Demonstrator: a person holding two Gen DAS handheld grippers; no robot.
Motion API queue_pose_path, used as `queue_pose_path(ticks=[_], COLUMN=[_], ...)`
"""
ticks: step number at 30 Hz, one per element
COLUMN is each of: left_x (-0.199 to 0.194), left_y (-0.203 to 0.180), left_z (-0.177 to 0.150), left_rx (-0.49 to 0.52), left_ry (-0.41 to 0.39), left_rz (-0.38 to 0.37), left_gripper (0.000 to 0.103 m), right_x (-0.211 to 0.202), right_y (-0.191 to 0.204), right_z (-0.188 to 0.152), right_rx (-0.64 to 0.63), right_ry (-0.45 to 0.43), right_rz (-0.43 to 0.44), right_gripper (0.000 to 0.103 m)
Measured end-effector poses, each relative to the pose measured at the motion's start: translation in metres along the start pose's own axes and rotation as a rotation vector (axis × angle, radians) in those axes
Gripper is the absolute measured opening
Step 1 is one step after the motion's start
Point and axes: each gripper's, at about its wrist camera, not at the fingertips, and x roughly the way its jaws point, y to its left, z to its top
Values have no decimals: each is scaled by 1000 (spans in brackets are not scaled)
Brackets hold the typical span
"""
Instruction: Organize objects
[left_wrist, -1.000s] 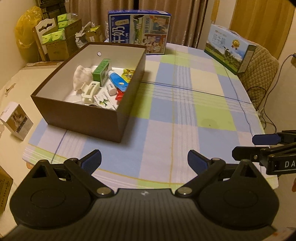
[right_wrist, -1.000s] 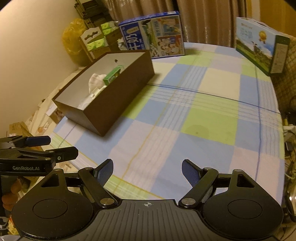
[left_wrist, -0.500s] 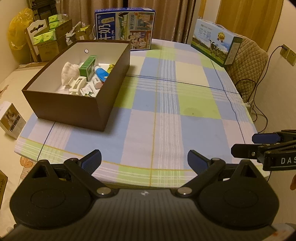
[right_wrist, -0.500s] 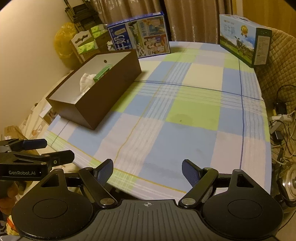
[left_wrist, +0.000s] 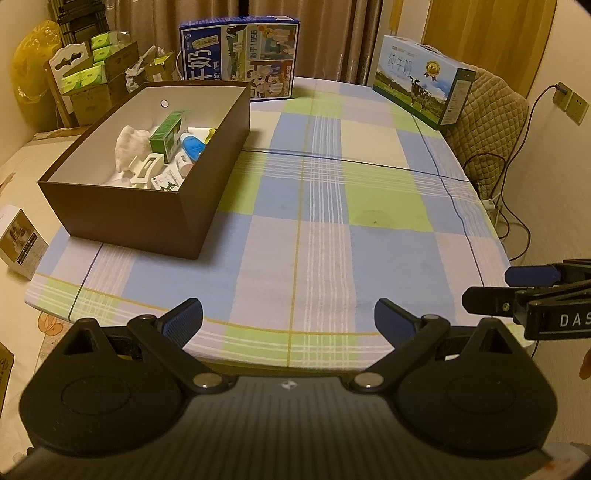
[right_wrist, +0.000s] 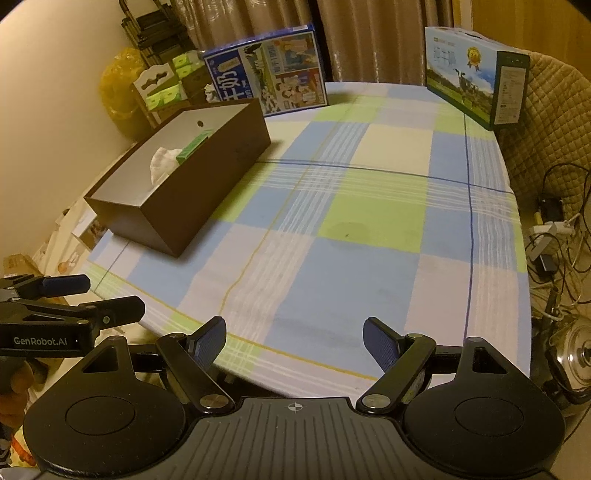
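A dark brown open box (left_wrist: 122, 216) stands on the left of the checked tablecloth (left_wrist: 325, 221). Inside lie a green carton (left_wrist: 167, 136), a white cloth (left_wrist: 127, 146), a blue-capped tube (left_wrist: 192, 146) and other small packets. The box also shows in the right wrist view (right_wrist: 207, 177). My left gripper (left_wrist: 288, 317) is open and empty, held back off the table's near edge. My right gripper (right_wrist: 293, 339) is open and empty, also at the near edge. Each gripper shows in the other's view, the right (left_wrist: 517, 290) and the left (right_wrist: 85, 299).
Two milk cartons stand at the back of the table, a blue one (left_wrist: 238, 59) and a green-blue one (left_wrist: 421, 94). A quilted chair (left_wrist: 491, 122) is at the right with cables (right_wrist: 554, 236) on the floor. Cardboard boxes (left_wrist: 92, 85) stand at the left.
Both grippers have pulled back and up from the table, so more of the cloth and its near edge shows. Both stay open and empty.
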Motion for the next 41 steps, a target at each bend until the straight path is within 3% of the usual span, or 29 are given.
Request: queue_pose_path(ticks=[41], left_x=[8], left_y=[-10], left_z=[9], left_rx=[8], left_ry=[-2], left_rz=[20], left_gripper=[98], right_x=[6], right_y=[-11], right_z=[6], right_rx=[-1], right_ry=[14], right_rz=[17], right_gripper=[79])
